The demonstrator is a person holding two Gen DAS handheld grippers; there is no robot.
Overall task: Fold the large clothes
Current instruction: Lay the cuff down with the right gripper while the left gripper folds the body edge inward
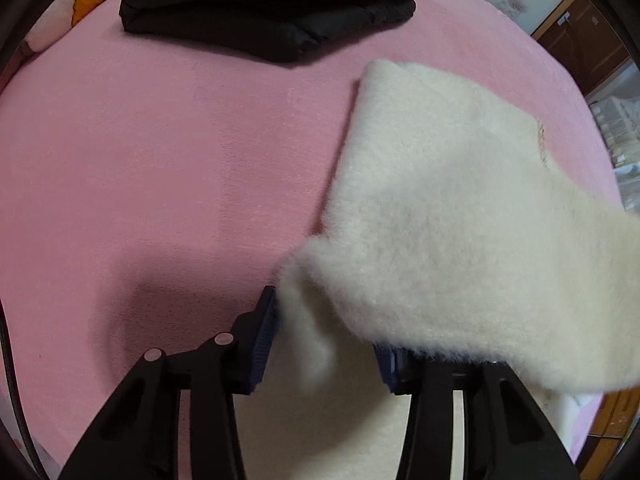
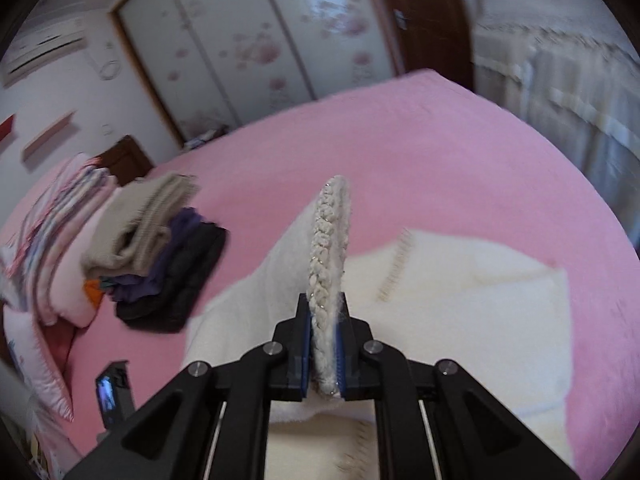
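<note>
- Right now the white fluffy garment [image 2: 480, 300] lies spread on the bed's pink sheet [image 2: 440, 160], with part of it lifted off the surface.
- Right tongs [image 2: 325, 344] are clamped on the garment's braided trim edge [image 2: 328, 240], which stands up between the blue pads [image 2: 306, 344] and runs away from the camera in a narrow ridge.
- Left tongs [image 1: 326, 344] stand partly apart, with a fold of the fluffy fabric [image 1: 460, 220] between the fingers; the fabric drapes over the right-hand finger and touches the left pad [image 1: 266, 340], but whether the pads press it cannot be told.
- In the left wrist view the garment slopes across the right half of the sheet.
- A stack of folded clothes [image 2: 160, 260], beige on top, purple and black below, sits on the sheet to the left, well apart from the garment.
- Striped bedding [image 2: 52, 232] is piled beyond the stack.
- Sliding wardrobe doors with a floral print [image 2: 248, 48] stand behind the bed.
</note>
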